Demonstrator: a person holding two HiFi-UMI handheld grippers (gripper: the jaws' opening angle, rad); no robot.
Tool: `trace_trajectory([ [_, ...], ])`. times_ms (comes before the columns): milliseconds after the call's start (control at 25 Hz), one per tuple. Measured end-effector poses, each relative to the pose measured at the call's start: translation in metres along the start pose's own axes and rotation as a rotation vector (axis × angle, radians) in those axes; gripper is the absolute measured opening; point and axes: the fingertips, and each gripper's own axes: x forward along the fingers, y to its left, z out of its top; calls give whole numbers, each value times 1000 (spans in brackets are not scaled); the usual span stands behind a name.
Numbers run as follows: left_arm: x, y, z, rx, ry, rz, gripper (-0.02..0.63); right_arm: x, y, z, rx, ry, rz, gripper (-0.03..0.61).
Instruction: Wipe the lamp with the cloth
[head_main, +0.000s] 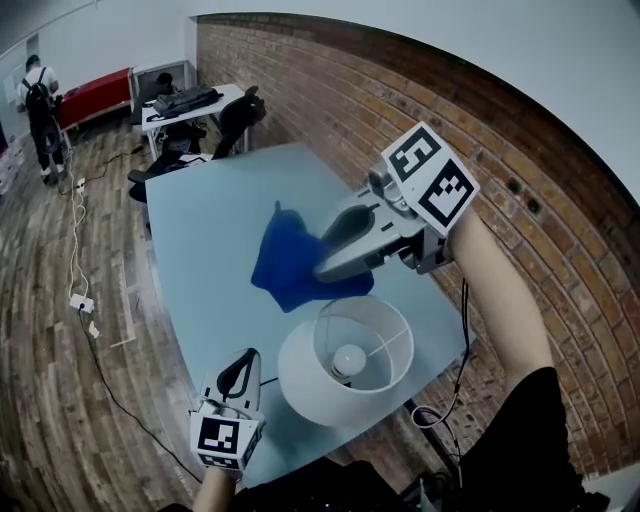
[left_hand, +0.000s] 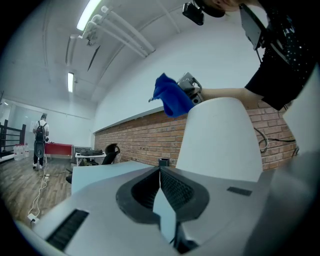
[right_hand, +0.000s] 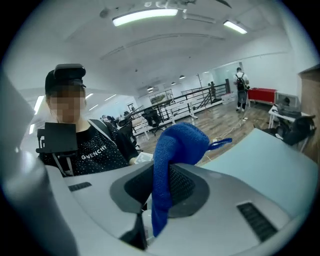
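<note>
Lamp (head_main: 300, 385) upright at lower centre, shade mouth up. My right gripper (head_main: 335, 255) pinches the blue cloth (head_main: 283, 268) mid-frame; left gripper (head_main: 240, 368) closed, empty.

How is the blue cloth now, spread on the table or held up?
Held up and bunched. The right gripper is shut on the cloth, which hangs in the air near the lamp.

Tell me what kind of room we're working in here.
Likely an open-plan office or lab space: long brick wall, wood-plank floor, a desk with an office chair at the far end.
</note>
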Motion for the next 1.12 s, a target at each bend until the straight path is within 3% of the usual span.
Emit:
trace_trajectory([
  [120,-9,-1,2,-7,-7,6,9,17,33,17,-44,61,54,61],
  [280,-22,-1,6,-16,-13,12,9,56,44,-1,-64,265,85,61],
  [560,-50,8,2,-26,10,49,9,102,15,-43,-25,631,-18,61],
  [720,-63,11,0,-38,10,74,9,116,4,-55,-17,760,-60,61],
  [800,-69,11,0,-37,8,74,9,119,6,-55,-20,759,-72,61],
  [920,-69,11,2,-31,5,74,9,119,5,-40,-33,680,-144,61],
  [1120,-71,15,10,-21,-17,61,9,113,3,11,-74,370,-498,61],
])
